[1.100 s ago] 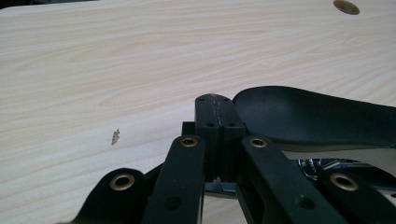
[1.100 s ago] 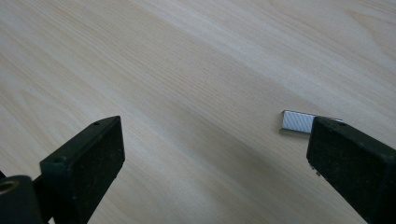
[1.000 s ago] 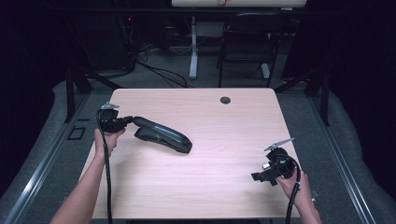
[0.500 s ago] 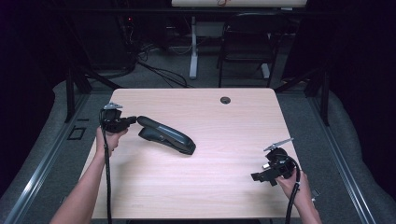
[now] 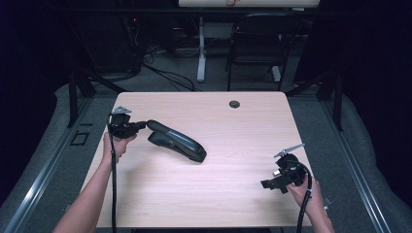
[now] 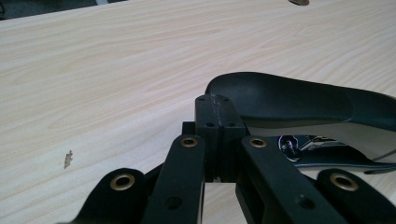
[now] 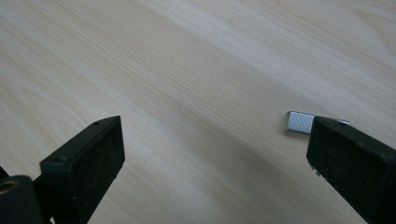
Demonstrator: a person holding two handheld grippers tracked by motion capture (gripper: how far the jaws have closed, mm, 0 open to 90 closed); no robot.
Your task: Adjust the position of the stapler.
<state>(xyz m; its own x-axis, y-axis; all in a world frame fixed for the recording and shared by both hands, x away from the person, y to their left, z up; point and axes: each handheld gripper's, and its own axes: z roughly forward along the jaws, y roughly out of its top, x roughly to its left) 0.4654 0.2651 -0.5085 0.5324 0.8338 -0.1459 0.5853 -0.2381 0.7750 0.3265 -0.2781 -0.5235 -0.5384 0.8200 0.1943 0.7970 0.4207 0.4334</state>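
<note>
- Stapler [image 5: 177, 141], black with no readable label, lies on the bench's [image 5: 228, 204] left half, top lever raised.
- Left hand-held gripper [image 5: 141, 125] pinched together, tips touching the lever's end.
- Right hand-held gripper [image 5: 268, 184] spread apart above a staple strip [image 7: 301, 122].

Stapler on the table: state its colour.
The stapler is black, with shiny metal inside its opened mouth; the left gripper view shows it best.

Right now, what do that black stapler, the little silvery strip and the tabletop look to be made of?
The stapler looks like matte black plastic on top, with shiny metal parts showing beneath in the left gripper view. The small strip is probably a block of metal staples: silvery, finely ribbed. The table shows pale wood grain, perhaps laminate; its smooth even sheen leaves that open.
</note>
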